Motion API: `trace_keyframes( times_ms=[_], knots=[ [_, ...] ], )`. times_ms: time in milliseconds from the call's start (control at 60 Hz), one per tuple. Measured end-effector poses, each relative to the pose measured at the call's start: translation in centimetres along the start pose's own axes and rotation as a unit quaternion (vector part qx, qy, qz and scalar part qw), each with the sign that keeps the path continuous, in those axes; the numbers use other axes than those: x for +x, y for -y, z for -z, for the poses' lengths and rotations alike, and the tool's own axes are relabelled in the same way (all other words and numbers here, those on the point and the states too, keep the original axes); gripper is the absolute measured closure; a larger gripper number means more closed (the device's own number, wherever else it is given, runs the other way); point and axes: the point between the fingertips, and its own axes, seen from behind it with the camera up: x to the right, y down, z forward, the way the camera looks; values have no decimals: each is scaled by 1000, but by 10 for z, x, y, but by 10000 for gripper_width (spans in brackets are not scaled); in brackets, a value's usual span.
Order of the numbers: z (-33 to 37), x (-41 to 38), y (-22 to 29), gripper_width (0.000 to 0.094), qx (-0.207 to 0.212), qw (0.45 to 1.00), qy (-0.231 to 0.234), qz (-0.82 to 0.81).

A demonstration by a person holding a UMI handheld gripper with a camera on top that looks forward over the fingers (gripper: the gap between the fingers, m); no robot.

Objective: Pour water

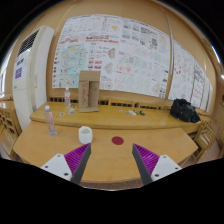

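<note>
Open gripper (110, 160) hangs over a wooden table (120, 165), its fingers spread wide with nothing between them.

The two purple pads (72, 159) sit low in the frame, left and right of centre, well apart and holding nothing. Beyond them, left of centre, a small white cup (85, 134) stands on the table, with a red disc (117, 141) lying just to its right. A clear water bottle (51, 121) stands further back at middle left, well beyond the fingers. A second bottle (68, 100) and a cardboard box (89, 91) rest on a rear counter, a black bag (184, 111) at right. Papers (110, 52) cover the wall across the upper frame.
</note>
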Motion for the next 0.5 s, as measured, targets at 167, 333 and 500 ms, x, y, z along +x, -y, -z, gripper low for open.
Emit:
trace_keyframes(
  times_ms=[167, 333, 500],
  knots=[
    [-8, -14, -27, 84, -14, 1000, -20, -2],
    [-26, -71, -81, 89, -37, 999, -32, -1],
    [-54, -180, -116, 87, -58, 998, 10, -8]
  ],
)
